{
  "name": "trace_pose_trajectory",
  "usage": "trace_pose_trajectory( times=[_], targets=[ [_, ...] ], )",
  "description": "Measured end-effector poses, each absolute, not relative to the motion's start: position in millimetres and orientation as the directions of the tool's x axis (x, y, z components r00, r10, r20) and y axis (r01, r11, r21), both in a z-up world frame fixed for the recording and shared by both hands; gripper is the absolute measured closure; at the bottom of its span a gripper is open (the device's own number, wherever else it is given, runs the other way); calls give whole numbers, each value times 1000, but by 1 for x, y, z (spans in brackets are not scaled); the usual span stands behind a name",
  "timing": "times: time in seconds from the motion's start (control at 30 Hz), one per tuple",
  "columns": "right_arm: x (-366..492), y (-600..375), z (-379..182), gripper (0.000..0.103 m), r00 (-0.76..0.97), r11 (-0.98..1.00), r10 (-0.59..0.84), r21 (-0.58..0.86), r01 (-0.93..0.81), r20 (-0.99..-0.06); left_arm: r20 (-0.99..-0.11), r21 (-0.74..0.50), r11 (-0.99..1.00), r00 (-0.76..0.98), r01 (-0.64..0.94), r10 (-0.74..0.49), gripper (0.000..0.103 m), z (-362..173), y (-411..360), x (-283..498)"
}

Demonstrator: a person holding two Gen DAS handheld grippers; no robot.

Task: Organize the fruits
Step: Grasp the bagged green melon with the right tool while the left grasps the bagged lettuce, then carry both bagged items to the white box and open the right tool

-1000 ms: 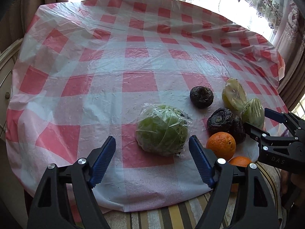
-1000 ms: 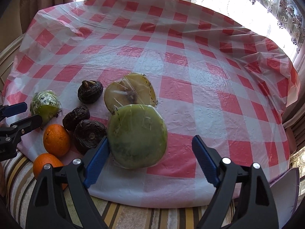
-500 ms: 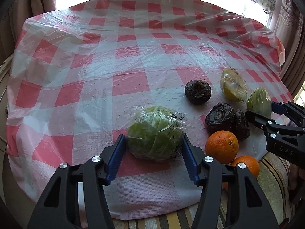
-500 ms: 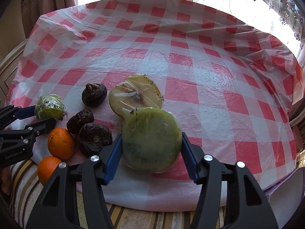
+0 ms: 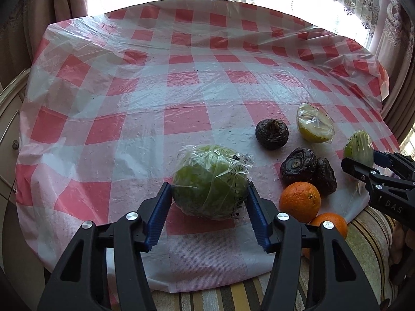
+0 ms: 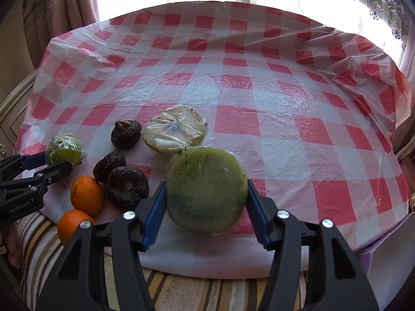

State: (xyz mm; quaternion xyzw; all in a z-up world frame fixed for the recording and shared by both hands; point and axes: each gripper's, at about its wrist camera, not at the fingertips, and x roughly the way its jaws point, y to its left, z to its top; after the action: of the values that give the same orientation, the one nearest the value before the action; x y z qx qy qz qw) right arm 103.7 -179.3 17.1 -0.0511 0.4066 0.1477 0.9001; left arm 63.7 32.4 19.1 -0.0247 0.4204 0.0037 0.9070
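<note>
My left gripper (image 5: 208,203) is shut on a plastic-wrapped green melon piece (image 5: 210,181), which rests near the table's front edge. My right gripper (image 6: 206,203) is shut on a wrapped green melon half (image 6: 206,190), its cut face towards the camera. A wrapped yellow melon half (image 6: 174,132) lies just behind it and shows in the left wrist view (image 5: 315,127). Three dark wrinkled fruits (image 6: 127,187) and two oranges (image 6: 87,194) sit between the grippers. The right gripper shows in the left wrist view (image 5: 363,160), the left in the right wrist view (image 6: 53,162).
A red-and-white checked plastic cloth (image 5: 181,83) covers the round table. A striped cushion (image 6: 181,292) lies below the front edge. Curtains and a bright window stand behind. A cabinet (image 5: 7,119) is at the left.
Both grippers have closed from open onto their wrapped melon pieces. Both have moved forward around the fruit.
</note>
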Motion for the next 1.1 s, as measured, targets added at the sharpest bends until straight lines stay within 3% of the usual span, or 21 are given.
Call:
trace_pose_trajectory(
  times=[1.1],
  targets=[
    [81, -207, 36, 44, 652, 959, 245, 83, -270, -718, -720, -6, 998, 693, 56, -43, 48, 53, 1, 60]
  ],
)
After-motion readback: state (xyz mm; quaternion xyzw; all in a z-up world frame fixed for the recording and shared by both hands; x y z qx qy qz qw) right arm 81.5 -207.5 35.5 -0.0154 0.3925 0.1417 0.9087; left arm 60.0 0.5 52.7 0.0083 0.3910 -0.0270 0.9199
